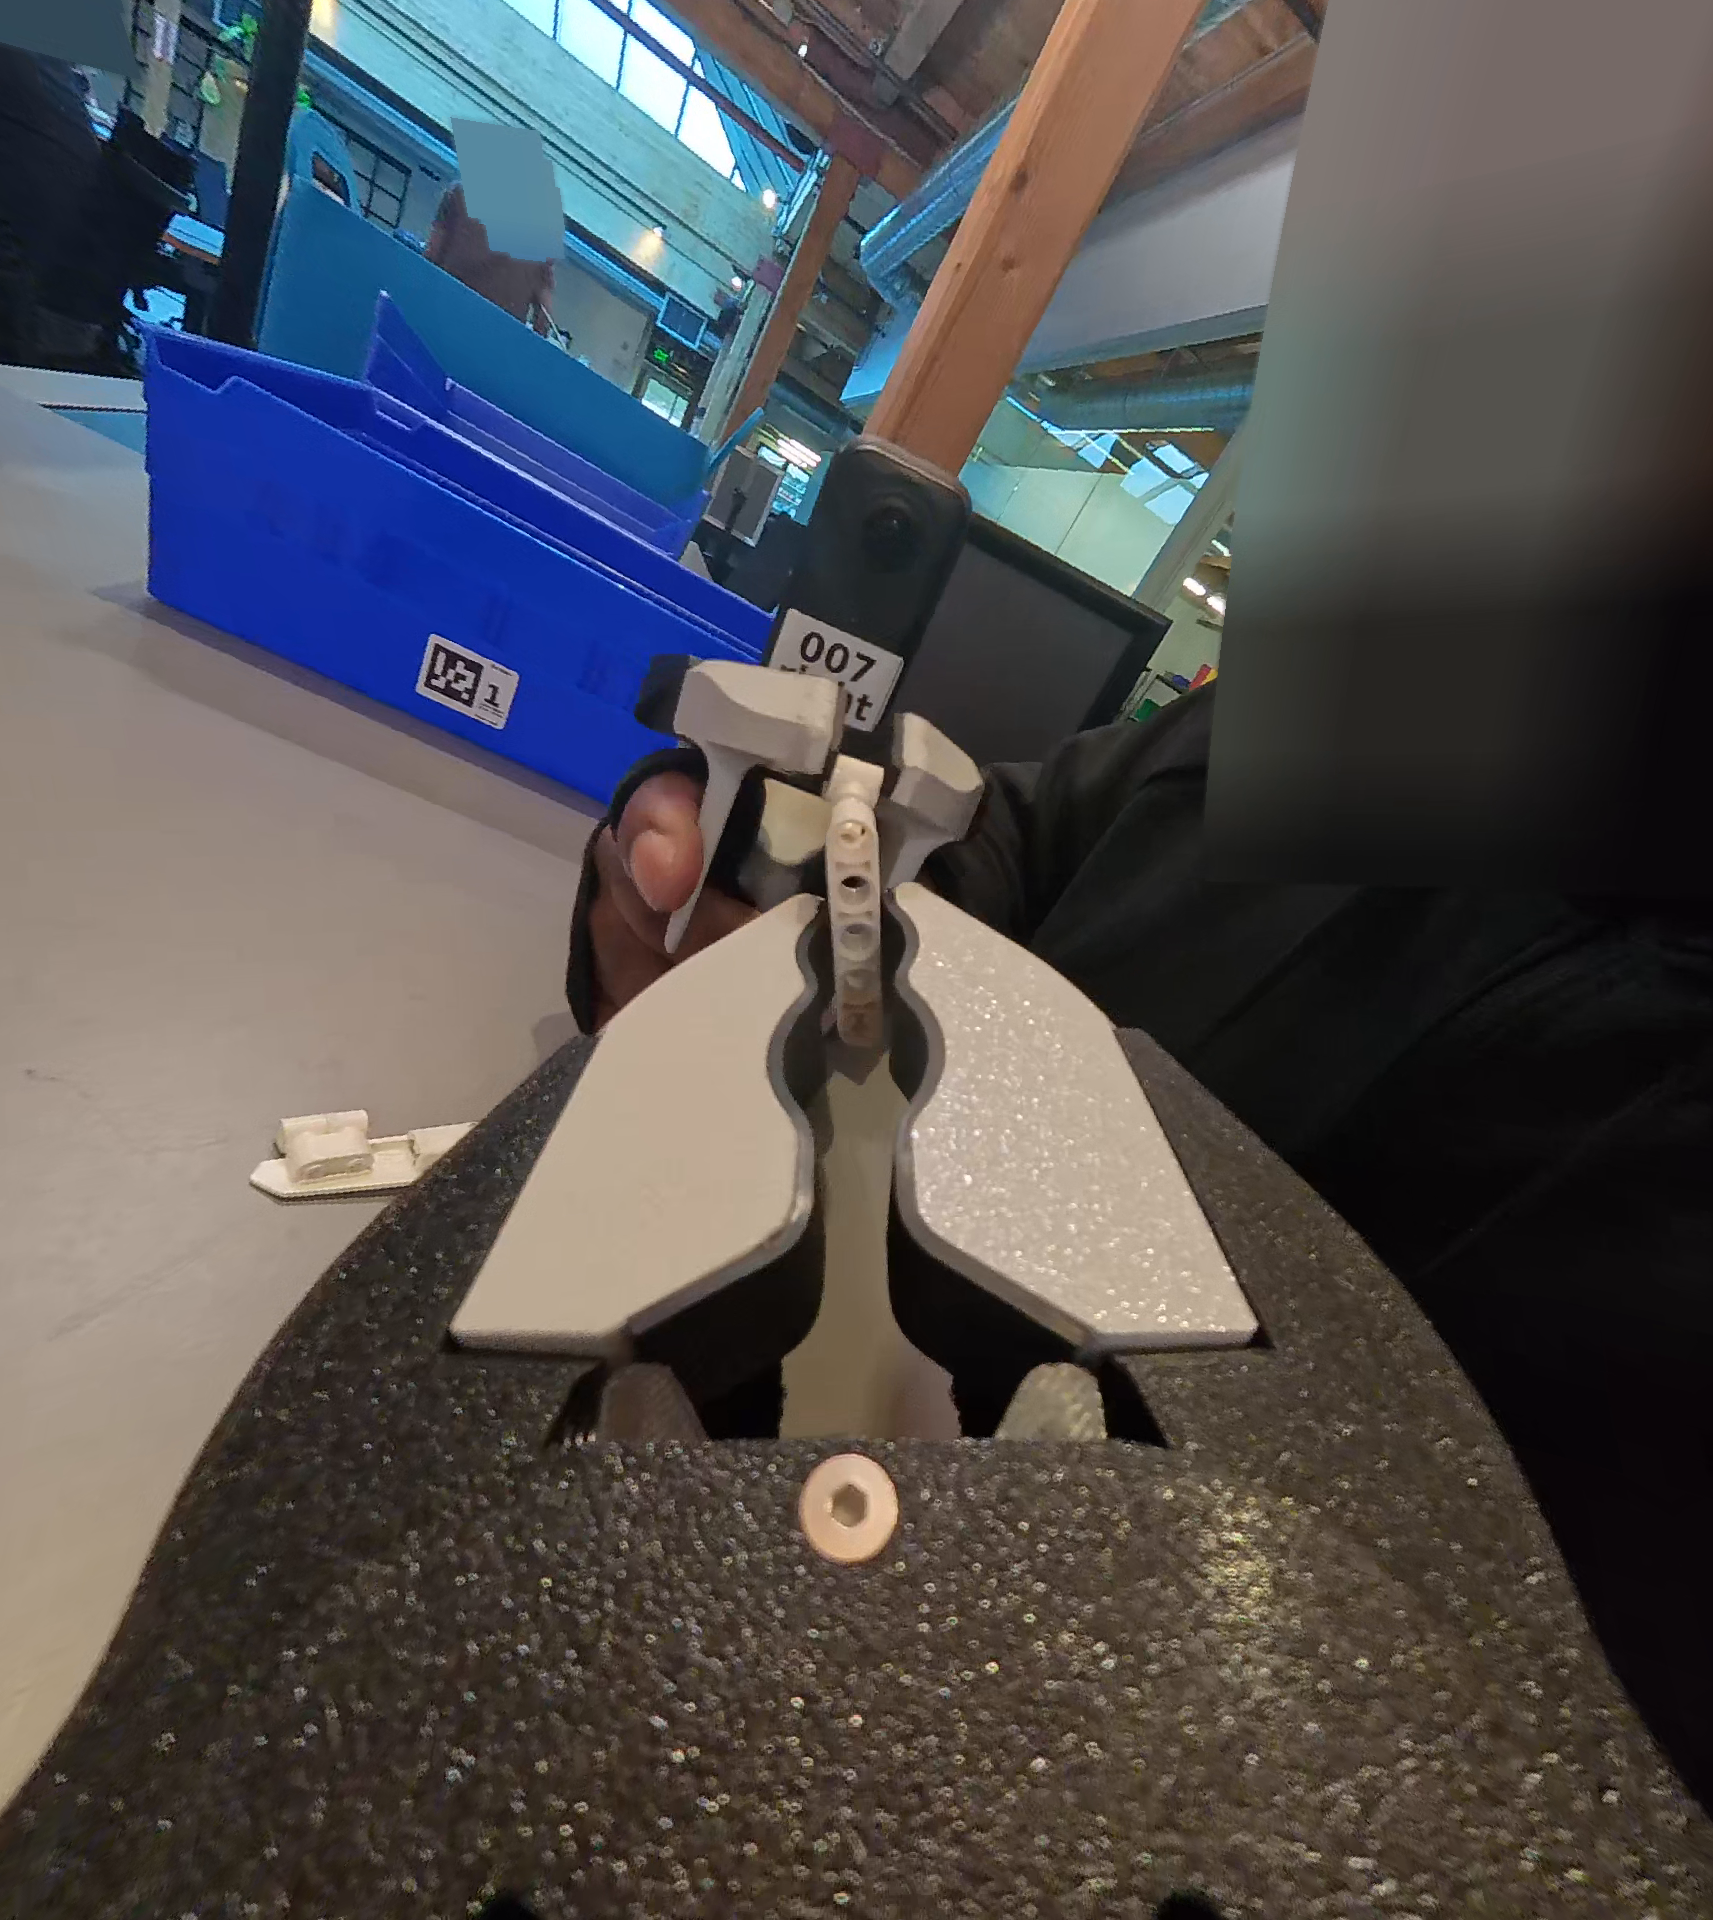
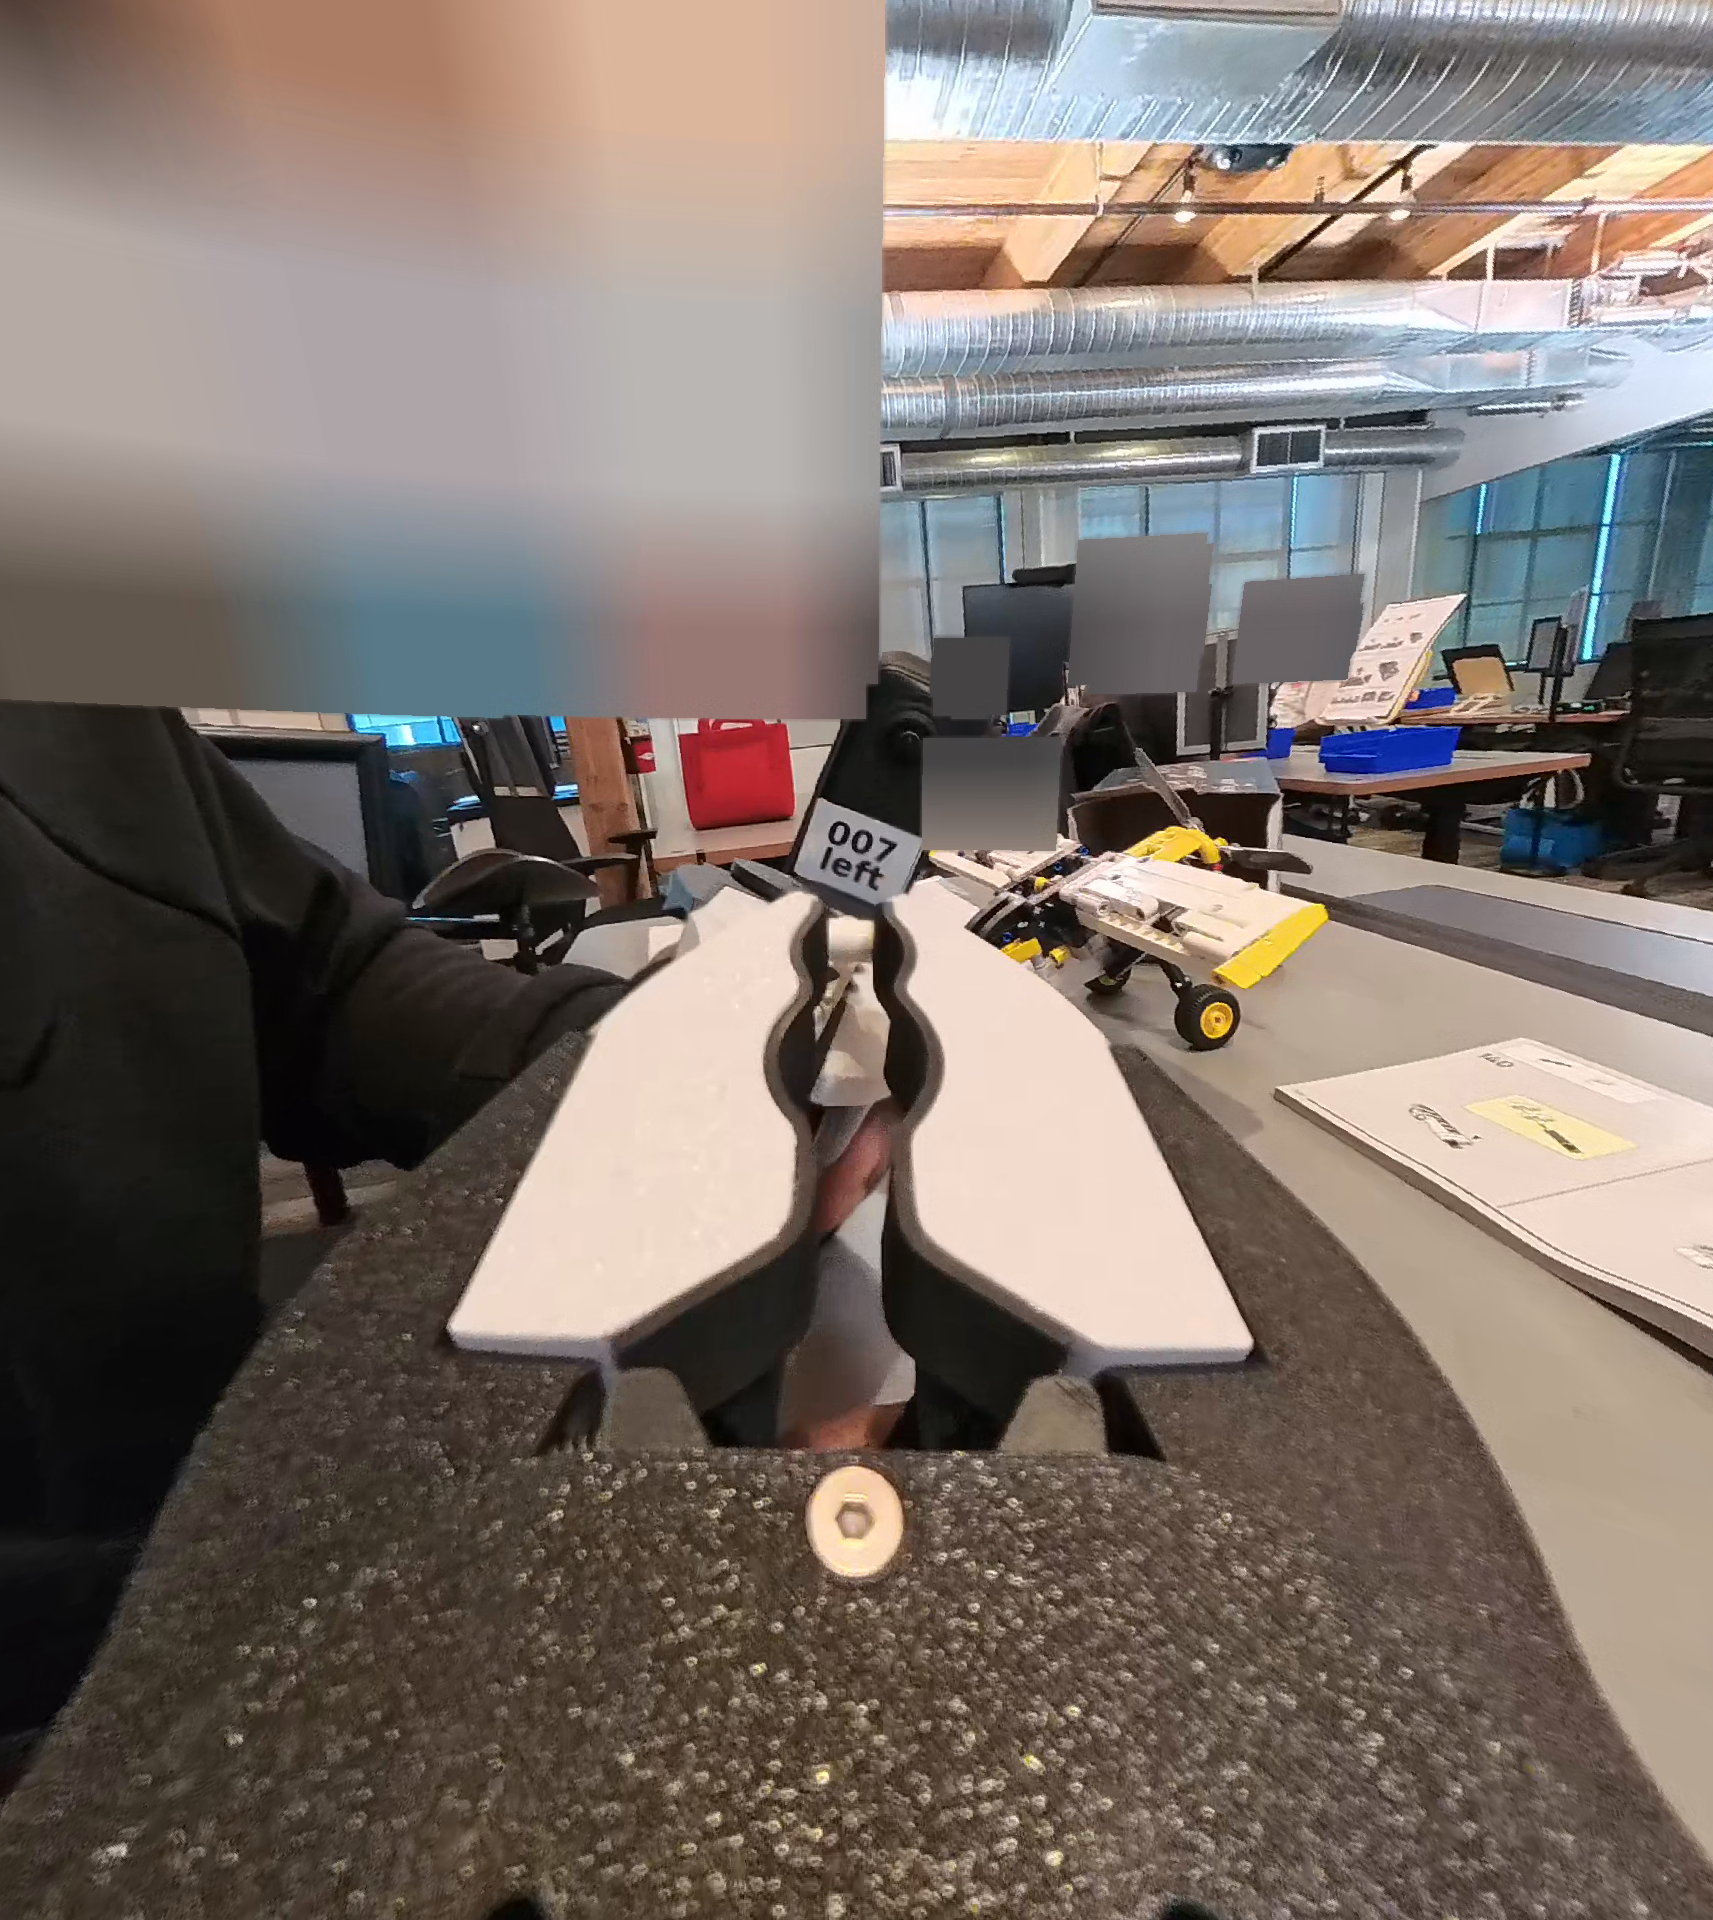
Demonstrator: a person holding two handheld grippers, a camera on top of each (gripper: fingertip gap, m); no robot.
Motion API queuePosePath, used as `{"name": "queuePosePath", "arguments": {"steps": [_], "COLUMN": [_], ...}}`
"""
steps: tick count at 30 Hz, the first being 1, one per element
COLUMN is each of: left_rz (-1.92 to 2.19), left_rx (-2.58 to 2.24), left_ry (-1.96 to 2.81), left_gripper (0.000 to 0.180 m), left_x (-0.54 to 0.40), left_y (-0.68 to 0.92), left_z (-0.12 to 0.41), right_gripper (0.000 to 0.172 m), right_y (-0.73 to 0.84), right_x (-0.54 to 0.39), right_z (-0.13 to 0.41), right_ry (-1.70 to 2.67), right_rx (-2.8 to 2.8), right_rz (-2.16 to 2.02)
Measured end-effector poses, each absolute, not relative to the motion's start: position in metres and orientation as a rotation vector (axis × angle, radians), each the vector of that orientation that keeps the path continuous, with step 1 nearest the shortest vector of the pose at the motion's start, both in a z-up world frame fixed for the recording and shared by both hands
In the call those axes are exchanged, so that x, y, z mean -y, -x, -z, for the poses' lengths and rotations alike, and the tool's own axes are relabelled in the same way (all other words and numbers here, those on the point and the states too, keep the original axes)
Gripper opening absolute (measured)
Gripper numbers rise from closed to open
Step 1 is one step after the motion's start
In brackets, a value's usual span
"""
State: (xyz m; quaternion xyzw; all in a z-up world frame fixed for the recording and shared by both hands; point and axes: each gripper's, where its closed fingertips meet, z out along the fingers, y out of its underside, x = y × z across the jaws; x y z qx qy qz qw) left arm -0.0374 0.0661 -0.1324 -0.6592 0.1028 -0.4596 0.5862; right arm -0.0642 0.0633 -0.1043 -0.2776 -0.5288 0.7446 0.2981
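On my left the blue bin (image 1: 395,540) sits on the grey table (image 1: 104,935), and a small white plastic piece (image 1: 353,1155) lies loose nearer me; my left gripper (image 1: 857,925) is clamped on a white beam with holes (image 1: 854,894), fingertips pressed to its sides; my right gripper (image 1: 831,769) faces it, closed on a small white part (image 1: 854,777) at the beam's far end, so both tongs meet around one little assembly in the air above the table; further right stand the yellow-and-white model plane (image 2: 1164,914) and an open instruction booklet (image 2: 1579,1164). I judge the risk is twisting; if my two grips pull out of line, the beam may pivot between my fingertips or the small part may pop off and drop.
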Motion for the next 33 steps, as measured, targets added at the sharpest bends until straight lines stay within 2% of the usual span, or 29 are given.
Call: {"name": "queuePosePath", "arguments": {"steps": [8,15,20,25,33], "left_rz": [1.042,1.345,1.4,1.125,0.589], "left_rx": [-0.24,-0.214,-0.185,-0.253,-0.494], "left_ry": [1.528,1.45,1.474,1.597,1.868], "left_gripper": [0.008,0.008,0.008,0.008,0.008], "left_x": [-0.066,-0.058,-0.059,-0.065,-0.067], "left_y": [0.041,0.027,0.025,0.027,0.038], "left_z": [0.132,0.122,0.124,0.135,0.161], "right_gripper": [0.008,0.008,0.008,0.008,0.008], "right_y": [0.066,0.056,0.056,0.06,0.06], "right_x": [-0.063,-0.058,-0.059,-0.057,-0.054], "right_z": [0.107,0.098,0.102,0.108,0.121], "right_ry": [0.759,0.599,0.522,0.563,0.645], "right_rx": [1.415,1.403,1.435,1.459,1.58], "right_rz": [-1.972,-1.935,-1.805,-1.698,-1.755]}}
